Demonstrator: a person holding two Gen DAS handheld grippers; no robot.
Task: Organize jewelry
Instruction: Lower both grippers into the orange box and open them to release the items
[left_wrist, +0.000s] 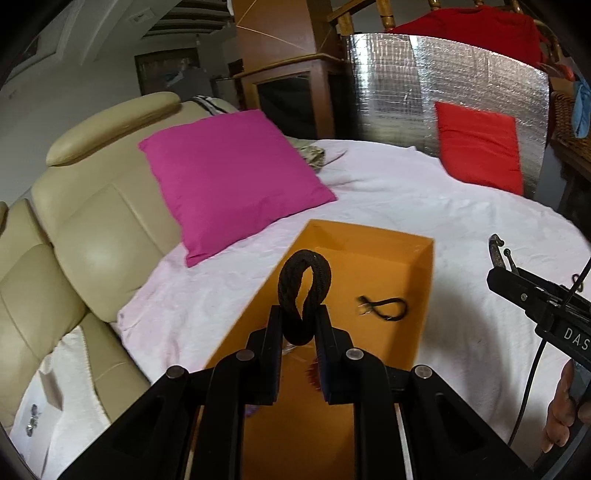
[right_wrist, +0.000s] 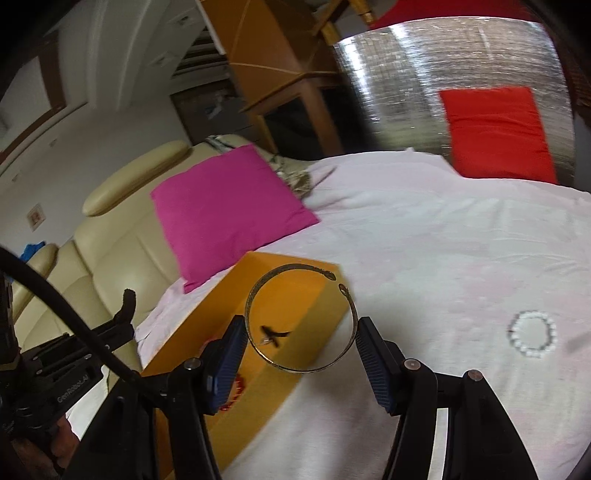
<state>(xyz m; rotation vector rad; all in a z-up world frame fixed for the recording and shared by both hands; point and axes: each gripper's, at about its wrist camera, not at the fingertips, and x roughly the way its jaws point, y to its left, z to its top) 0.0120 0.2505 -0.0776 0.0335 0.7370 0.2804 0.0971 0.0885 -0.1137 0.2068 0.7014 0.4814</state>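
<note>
My left gripper (left_wrist: 299, 314) is shut on a black braided cord bracelet (left_wrist: 304, 275) and holds it upright over the orange box (left_wrist: 421, 295). A thin black cord piece (left_wrist: 384, 307) lies on the box floor, and something red (left_wrist: 313, 373) shows below the fingers. My right gripper (right_wrist: 301, 328) is shut on a bronze open bangle (right_wrist: 258, 288), held across its width above the right wall of the orange box (right_wrist: 310, 306). A white bead bracelet (right_wrist: 532, 333) lies on the cloth to the right. The right gripper's tip with the bangle shows at the right of the left wrist view (left_wrist: 496, 254).
The box sits on a white cloth (left_wrist: 406, 199) over a bed or table. A magenta pillow (left_wrist: 229, 177) lies at back left, a red pillow (left_wrist: 480, 147) against a silver foil panel (left_wrist: 406, 85) at the back. A beige leather sofa (left_wrist: 92, 236) runs along the left.
</note>
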